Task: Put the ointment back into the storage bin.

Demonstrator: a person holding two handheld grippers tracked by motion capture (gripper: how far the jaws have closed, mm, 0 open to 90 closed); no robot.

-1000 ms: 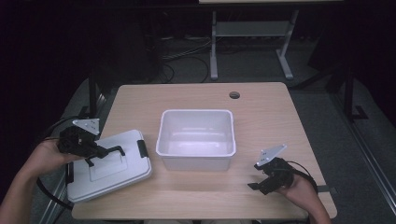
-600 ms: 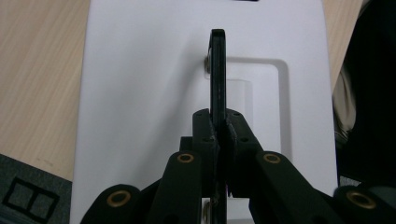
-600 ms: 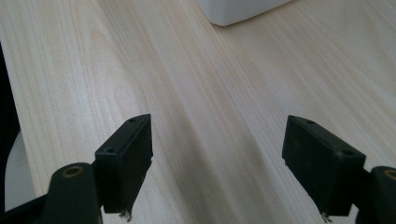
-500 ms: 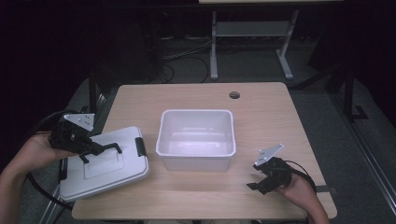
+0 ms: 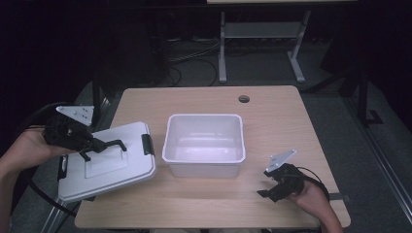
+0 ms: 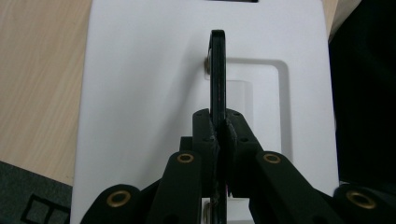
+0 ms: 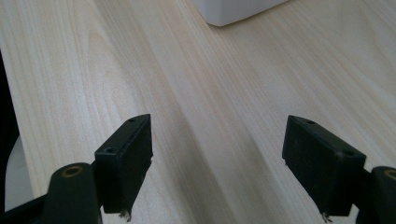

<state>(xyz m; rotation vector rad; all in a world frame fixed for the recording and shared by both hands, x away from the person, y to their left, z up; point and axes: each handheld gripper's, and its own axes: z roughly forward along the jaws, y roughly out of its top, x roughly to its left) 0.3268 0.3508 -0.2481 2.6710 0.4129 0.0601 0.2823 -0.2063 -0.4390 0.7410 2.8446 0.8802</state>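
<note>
White plastic dominates the high view: an open tub [image 5: 204, 144] sits mid-table, and its lid [image 5: 104, 162] lies to the tub's left, hanging partly over the table's near-left corner. My left gripper [image 5: 97, 145] has the lid's black handle [image 5: 111, 145] in its jaws. Compared with a second ago the lid has slid outward, away from the tub, and my left hand [image 5: 29, 148] has drawn back past the table [image 5: 272, 116] edge. I judge I am pulling the lid clear of the tub rather than bringing it over. My right gripper [image 5: 273, 188] rests near the front right corner, well apart from the tub, where it was a second ago.

In the left gripper view, my jaws are clamped tight on the handle [image 6: 217, 74], which runs straight ahead over the lid [image 6: 140, 93].

In the right gripper view, my jaws stand wide apart and hold nothing, with bare wood [image 7: 196, 116] between them and a corner of the tub [image 7: 233, 11] ahead.
</note>
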